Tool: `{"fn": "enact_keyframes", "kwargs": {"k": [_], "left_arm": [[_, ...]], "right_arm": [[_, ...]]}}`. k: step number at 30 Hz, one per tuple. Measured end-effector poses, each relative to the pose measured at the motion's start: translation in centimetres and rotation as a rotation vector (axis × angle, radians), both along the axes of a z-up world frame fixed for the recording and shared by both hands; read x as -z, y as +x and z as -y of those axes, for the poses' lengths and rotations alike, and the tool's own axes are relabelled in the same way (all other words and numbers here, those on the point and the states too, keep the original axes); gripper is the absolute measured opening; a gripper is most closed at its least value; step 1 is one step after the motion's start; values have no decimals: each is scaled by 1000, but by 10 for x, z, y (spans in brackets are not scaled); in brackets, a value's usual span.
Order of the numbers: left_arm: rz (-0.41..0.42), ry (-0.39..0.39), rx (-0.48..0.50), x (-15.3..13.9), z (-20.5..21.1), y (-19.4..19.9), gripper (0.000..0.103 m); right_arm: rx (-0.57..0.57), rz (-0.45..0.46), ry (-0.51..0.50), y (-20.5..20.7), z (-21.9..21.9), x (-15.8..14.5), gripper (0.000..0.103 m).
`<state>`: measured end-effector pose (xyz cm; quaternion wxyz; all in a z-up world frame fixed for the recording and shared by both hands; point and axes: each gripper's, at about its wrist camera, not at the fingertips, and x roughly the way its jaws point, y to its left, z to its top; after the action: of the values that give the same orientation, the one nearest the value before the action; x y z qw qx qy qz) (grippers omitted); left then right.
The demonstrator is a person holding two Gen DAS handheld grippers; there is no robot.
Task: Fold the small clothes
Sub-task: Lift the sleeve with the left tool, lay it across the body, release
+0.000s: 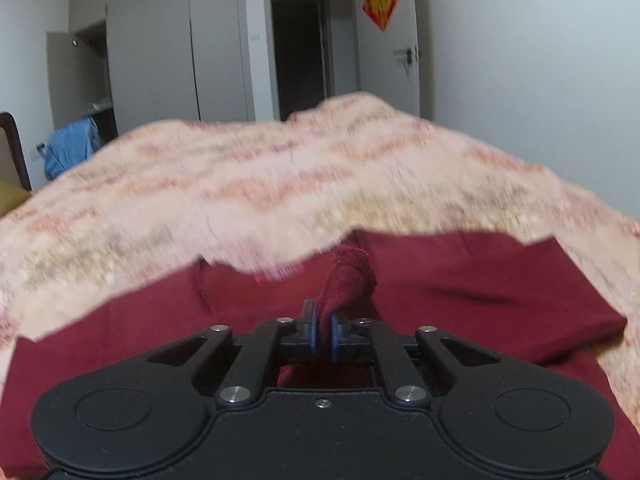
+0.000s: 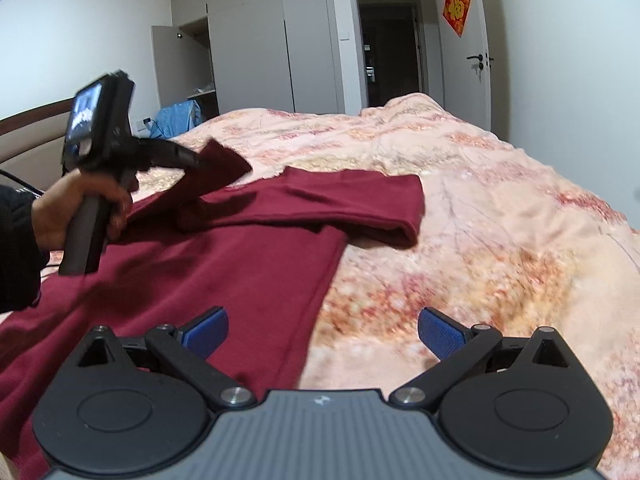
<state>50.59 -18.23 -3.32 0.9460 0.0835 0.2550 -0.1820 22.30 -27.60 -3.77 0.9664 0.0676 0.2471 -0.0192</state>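
Bedspread [image 2: 480,208] — pink, floral, rumpled — fills the lower frames under a dark red shirt [image 2: 248,264], lower left in the right-wrist view. Wardrobes [image 2: 256,40] and an open doorway [image 2: 394,52] stand upper centre. Left hand-held gripper [image 1: 325,334] pinches a sleeve end [image 1: 352,276]; lay it flat across the body. Right hand-held gripper [image 2: 323,334] gapes wide — empty.

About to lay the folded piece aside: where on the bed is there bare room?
Free: the blanket right of the red garment, from its folded sleeve toward the door-side edge, and in front of the open right gripper. Crowded: the left side, where the garment spreads and the left gripper pinches a corner of it.
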Motion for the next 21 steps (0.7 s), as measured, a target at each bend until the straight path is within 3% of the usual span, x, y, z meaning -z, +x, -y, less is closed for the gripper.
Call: {"fn": "enact_keyframes", "kwargs": {"k": [3,5,7,11,15,21], "left_arm": [[-18,-14,5,-7,-10,-2,23],[-16,-21,5,-20,-20,-4,52],[6,-28,-1,-44,-26,-8,69],[68,-35,-47,-80,-52,-18,87],[100,-26,-147,-114,-92,-25,99],[130,115,-322,-140,-168,-36,102]], "right_arm": [[8,-9,13,3,1,2,103],[7,-9,18,6,1,2,103],[-6,-9,15,11,-2,1,103],[-55,1,-21,25,-14,-8,103],[-127,11,-48,52,-28,-18,103],[-240,28,-82,105,-53,-33,103]]}}
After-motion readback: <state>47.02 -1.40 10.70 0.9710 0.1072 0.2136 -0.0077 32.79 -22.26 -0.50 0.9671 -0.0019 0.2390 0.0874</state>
